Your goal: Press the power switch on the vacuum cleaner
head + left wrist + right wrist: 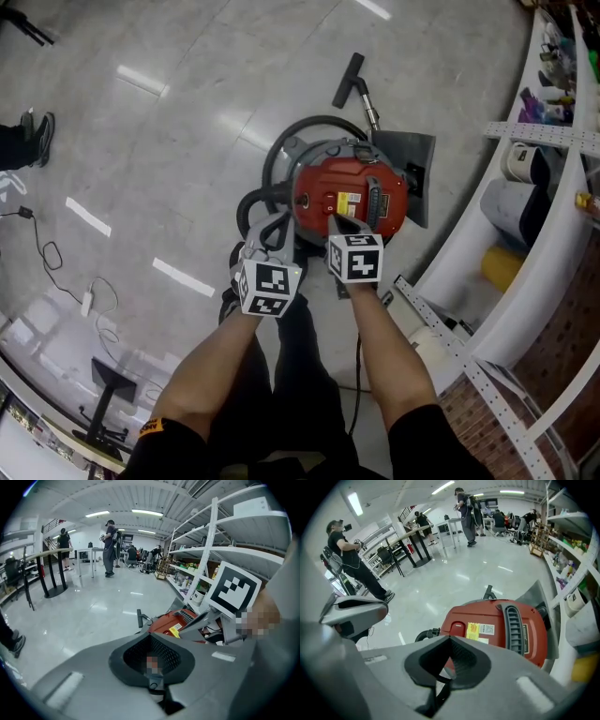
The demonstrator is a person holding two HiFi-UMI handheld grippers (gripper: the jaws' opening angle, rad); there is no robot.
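Vacuum cleaner (349, 195) on floor (187, 141); left hand-held gripper (272, 230) and right hand-held gripper (339, 223) hover at its near edge.
Left gripper view: jaws pressed together, empty.
Right gripper view: jaws together, empty, short of power switch (458, 628). Press likely still to do.

White perforated metal shelving (539, 134) lines a glossy grey workshop floor (169, 141).
A thin black cable (37, 234) lies on it.

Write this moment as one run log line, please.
right gripper: jaws shut, tip over vacuum cleaner | left gripper: jaws shut, beside it | press: not confirmed
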